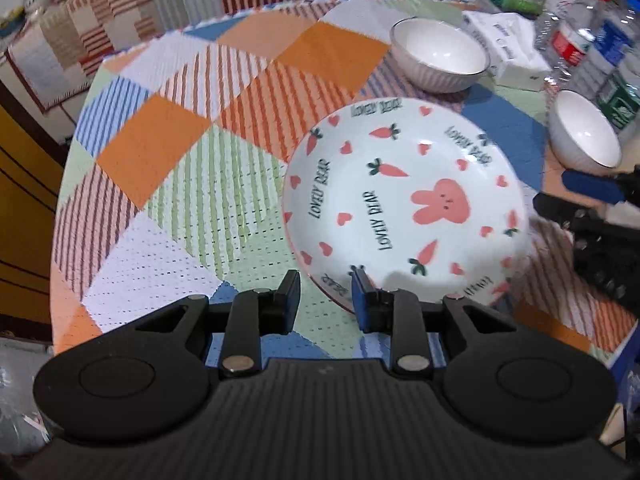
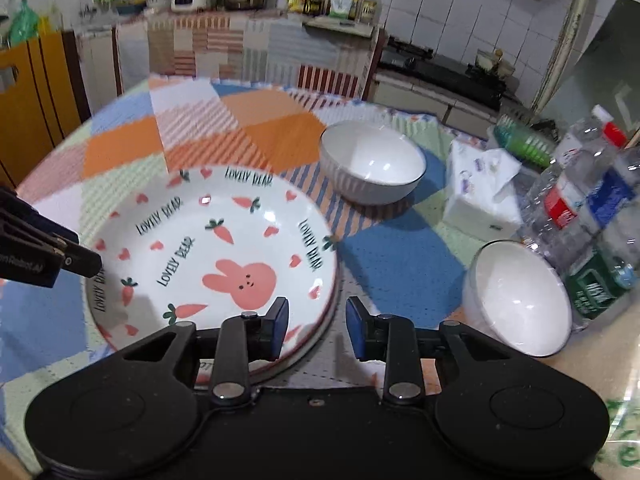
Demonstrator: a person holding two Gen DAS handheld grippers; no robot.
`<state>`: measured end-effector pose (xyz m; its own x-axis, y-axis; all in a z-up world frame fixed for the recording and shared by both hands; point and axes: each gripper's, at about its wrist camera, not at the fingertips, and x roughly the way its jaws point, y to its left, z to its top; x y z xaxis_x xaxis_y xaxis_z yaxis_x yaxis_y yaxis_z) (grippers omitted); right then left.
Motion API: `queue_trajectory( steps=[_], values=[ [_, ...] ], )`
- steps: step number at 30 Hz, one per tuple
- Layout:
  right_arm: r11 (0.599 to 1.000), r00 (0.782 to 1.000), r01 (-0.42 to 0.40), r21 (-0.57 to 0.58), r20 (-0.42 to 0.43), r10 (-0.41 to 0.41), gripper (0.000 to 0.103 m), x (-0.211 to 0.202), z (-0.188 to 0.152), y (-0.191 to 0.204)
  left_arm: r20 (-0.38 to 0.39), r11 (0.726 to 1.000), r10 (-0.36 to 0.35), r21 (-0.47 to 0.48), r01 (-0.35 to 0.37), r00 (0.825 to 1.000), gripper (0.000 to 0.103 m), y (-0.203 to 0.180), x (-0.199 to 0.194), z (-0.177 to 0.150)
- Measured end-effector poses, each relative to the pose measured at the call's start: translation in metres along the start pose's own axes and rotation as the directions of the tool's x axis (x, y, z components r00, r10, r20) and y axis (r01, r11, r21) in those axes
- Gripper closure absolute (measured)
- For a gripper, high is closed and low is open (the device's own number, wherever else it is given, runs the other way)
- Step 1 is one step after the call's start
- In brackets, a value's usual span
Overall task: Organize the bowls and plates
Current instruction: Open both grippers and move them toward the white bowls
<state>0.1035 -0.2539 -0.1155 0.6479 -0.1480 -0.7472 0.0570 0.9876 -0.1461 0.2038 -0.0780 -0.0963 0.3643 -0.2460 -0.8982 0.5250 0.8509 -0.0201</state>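
Observation:
A white plate with a pink rabbit, carrots and "LOVELY BEAR" print [image 1: 404,208] lies on the patchwork tablecloth; it also shows in the right wrist view [image 2: 212,256]. My left gripper [image 1: 325,300] is open, its jaws on either side of the plate's near-left rim. My right gripper [image 2: 317,328] is open, its jaws on either side of the plate's near-right rim. Two white bowls stand beyond: one far [image 1: 439,54] [image 2: 374,162], one near the bottles [image 1: 585,136] [image 2: 520,298]. The other gripper shows in each view at the edge [image 1: 592,216] [image 2: 44,252].
A tissue pack [image 2: 480,196] and several water bottles [image 2: 588,216] stand at the table's right side. The round table's left edge [image 1: 68,184] drops off toward wooden cabinets. A covered counter with appliances [image 2: 224,32] runs behind.

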Motion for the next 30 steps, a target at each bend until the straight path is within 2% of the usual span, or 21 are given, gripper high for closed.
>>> queue_trajectory(
  steps=[2,6,9,15,17,18,19,21,23,26,30],
  values=[
    [1.000,1.000,-0.009,0.007,0.020,0.009,0.062,-0.015,-0.001,-0.010,0.003,1.000,0.003,0.019,-0.003,1.000,0.077,-0.006,-0.011,-0.002],
    [1.000,0.999,-0.003,-0.016,0.053,0.003,0.047,-0.048,-0.009,-0.023,0.027,0.999,0.001,0.052,-0.003,1.000,0.076,-0.021,-0.034,-0.005],
    [1.000,0.996,-0.001,-0.032,0.085,0.004,0.043,-0.070,-0.020,-0.032,0.037,0.997,0.001,0.079,-0.004,0.999,0.075,-0.037,-0.049,-0.008],
    [0.999,0.992,-0.023,-0.036,0.125,0.027,0.030,-0.095,-0.050,-0.034,0.027,0.989,-0.027,0.144,0.023,0.999,0.073,-0.070,-0.072,-0.016],
    [0.999,0.992,-0.019,-0.039,0.128,0.023,0.028,-0.099,-0.057,-0.033,0.028,0.986,-0.034,0.167,0.028,0.999,0.067,-0.082,-0.078,-0.018],
    [0.999,0.992,-0.015,-0.043,0.125,0.020,0.025,-0.100,-0.061,-0.034,0.027,0.984,-0.036,0.174,0.031,0.999,0.065,-0.087,-0.080,-0.020],
    [0.999,0.992,-0.010,-0.047,0.124,0.016,0.014,-0.100,-0.064,-0.034,0.026,0.984,-0.039,0.177,0.033,0.999,0.060,-0.091,-0.081,-0.021],
    [0.999,0.990,0.001,-0.045,0.138,0.005,0.008,-0.101,-0.076,-0.038,0.024,0.985,-0.038,0.167,0.033,0.999,0.054,-0.099,-0.083,-0.024],
    [1.000,0.993,0.022,-0.013,0.118,-0.021,0.008,-0.099,-0.088,-0.045,0.021,0.987,-0.038,0.160,0.034,0.999,0.048,-0.105,-0.081,-0.027],
    [0.998,0.997,0.013,0.062,0.071,-0.018,0.008,-0.093,-0.106,-0.060,0.004,0.988,-0.056,0.147,0.055,0.998,0.041,-0.113,-0.073,-0.032],
    [0.994,1.000,-0.002,0.112,0.020,-0.001,0.008,-0.085,-0.128,-0.074,-0.002,0.988,-0.069,0.137,0.069,0.998,0.037,-0.125,-0.059,-0.037]
  ],
)
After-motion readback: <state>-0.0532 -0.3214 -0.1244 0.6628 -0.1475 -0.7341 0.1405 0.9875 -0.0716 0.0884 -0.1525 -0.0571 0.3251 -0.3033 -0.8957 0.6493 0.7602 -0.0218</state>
